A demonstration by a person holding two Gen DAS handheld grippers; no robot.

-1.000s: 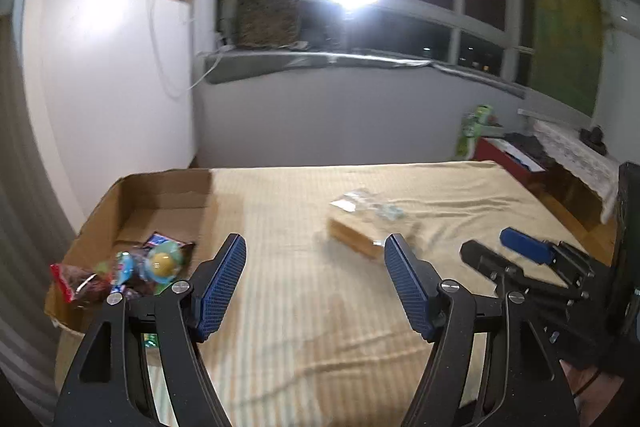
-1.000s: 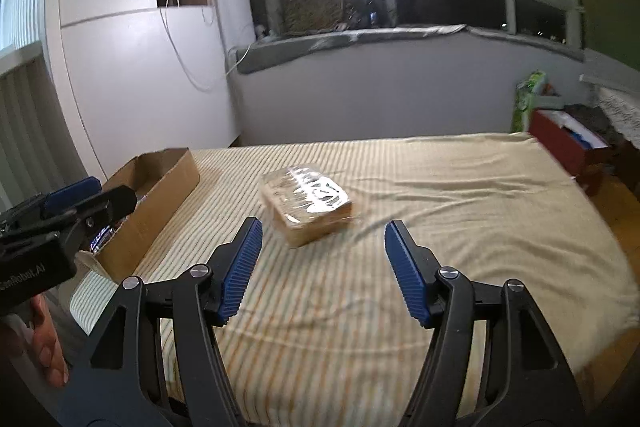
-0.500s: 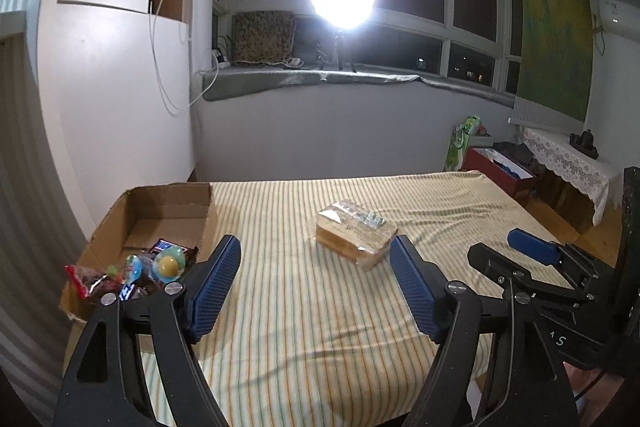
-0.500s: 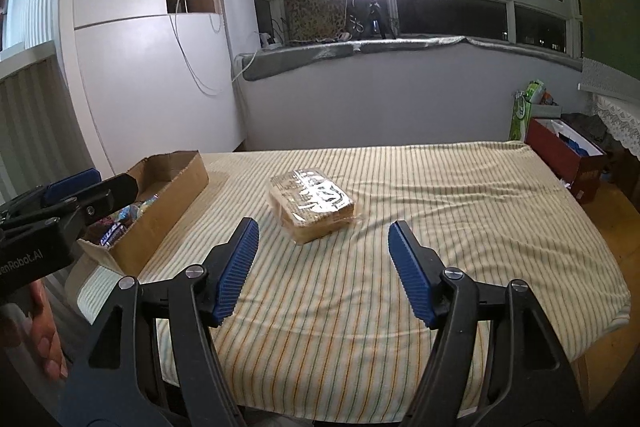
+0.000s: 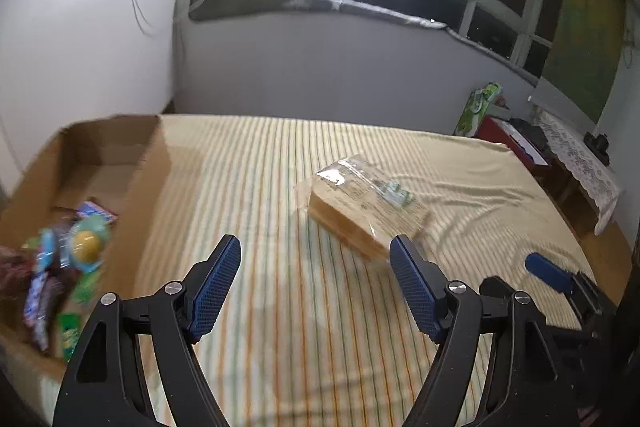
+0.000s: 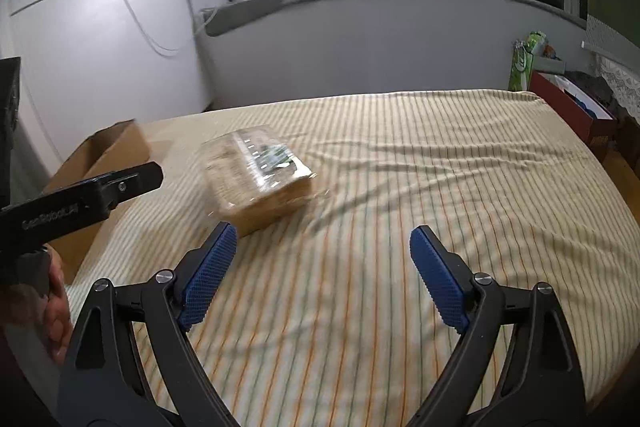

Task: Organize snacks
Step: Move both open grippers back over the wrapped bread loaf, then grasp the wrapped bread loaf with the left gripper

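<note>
Most of the job looks done: small colourful snack packets [image 5: 72,267] already lie in the open brown cardboard box [image 5: 132,163] on the striped yellow bed [image 5: 280,307]. One clear-wrapped tan loaf package [image 6: 256,179] remains out on the bed, beside the box. My right tongs [image 6: 318,275] have just been opening wide and hold nothing; my left tongs [image 5: 316,287] stand wide, empty too.
</note>
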